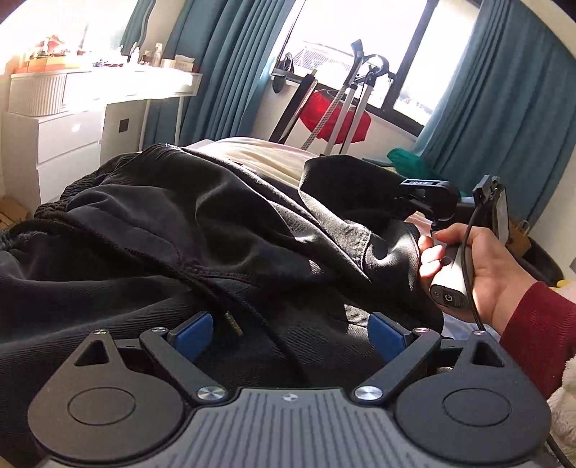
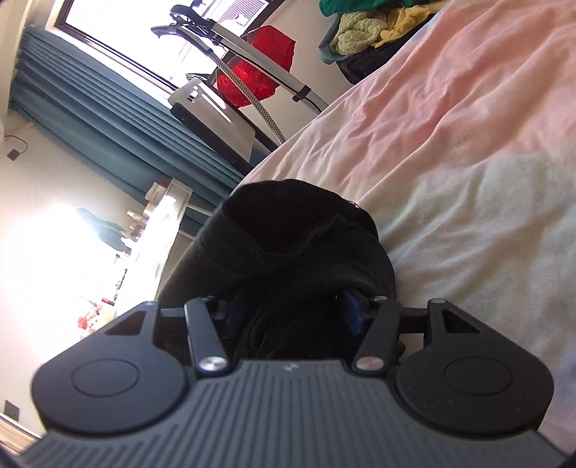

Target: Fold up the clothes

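A black garment (image 1: 172, 223) with an elastic waistband and a drawstring (image 1: 232, 321) lies bunched across the bed (image 1: 266, 154). My left gripper (image 1: 291, 333) hovers low over its near part, open, its blue pads (image 1: 194, 333) wide apart with cloth spread below them. At the right, a hand (image 1: 478, 266) in a red sleeve holds my right gripper (image 1: 405, 196), which pinches a raised fold of the same garment. In the right wrist view the right gripper (image 2: 294, 315) is shut on a thick bundle of the black garment (image 2: 288, 230), lifted above the pink sheet (image 2: 450, 126).
A white dresser (image 1: 68, 126) with bottles on top stands at the left. Beyond the bed's far edge stands a metal steamer frame with a red item (image 1: 334, 115), below the window and teal curtains (image 1: 486, 108). A pile of green and yellow clothes (image 2: 363, 28) lies beside the bed.
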A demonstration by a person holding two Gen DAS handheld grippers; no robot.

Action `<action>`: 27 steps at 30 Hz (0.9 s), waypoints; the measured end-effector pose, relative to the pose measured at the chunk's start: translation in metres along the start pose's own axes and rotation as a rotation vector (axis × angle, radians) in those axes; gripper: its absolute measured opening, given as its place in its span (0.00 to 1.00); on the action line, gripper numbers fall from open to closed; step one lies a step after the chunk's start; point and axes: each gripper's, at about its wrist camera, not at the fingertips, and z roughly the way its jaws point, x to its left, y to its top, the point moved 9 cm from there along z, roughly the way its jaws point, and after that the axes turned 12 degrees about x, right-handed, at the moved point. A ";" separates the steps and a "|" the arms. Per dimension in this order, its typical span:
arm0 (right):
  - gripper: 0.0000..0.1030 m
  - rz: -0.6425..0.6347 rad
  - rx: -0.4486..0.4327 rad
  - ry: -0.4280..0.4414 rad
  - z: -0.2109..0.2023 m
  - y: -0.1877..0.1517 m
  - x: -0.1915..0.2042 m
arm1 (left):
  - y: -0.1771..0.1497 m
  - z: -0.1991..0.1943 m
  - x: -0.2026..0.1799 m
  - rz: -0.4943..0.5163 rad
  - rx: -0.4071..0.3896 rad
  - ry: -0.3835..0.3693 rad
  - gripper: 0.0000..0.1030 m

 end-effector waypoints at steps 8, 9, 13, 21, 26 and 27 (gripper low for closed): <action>0.16 -0.107 -0.133 -0.236 -0.007 0.035 0.020 | -0.008 0.011 0.010 -0.008 0.022 -0.001 0.92; 0.15 -0.112 -0.174 -0.251 -0.022 0.042 0.020 | -0.009 0.011 0.009 -0.011 0.027 -0.013 0.92; 0.13 -0.130 -0.350 -0.331 -0.105 0.091 0.004 | -0.011 0.006 0.001 0.023 0.008 -0.029 0.92; 0.08 -0.024 -0.518 -0.513 -0.256 0.128 -0.139 | -0.022 0.013 -0.014 0.079 0.023 -0.007 0.92; 0.08 0.148 -0.443 -0.472 -0.264 0.085 -0.249 | -0.029 0.025 -0.020 0.139 0.027 0.052 0.92; 0.08 0.185 -0.425 -0.447 -0.260 0.074 -0.268 | -0.030 0.026 -0.021 0.149 0.023 0.060 0.92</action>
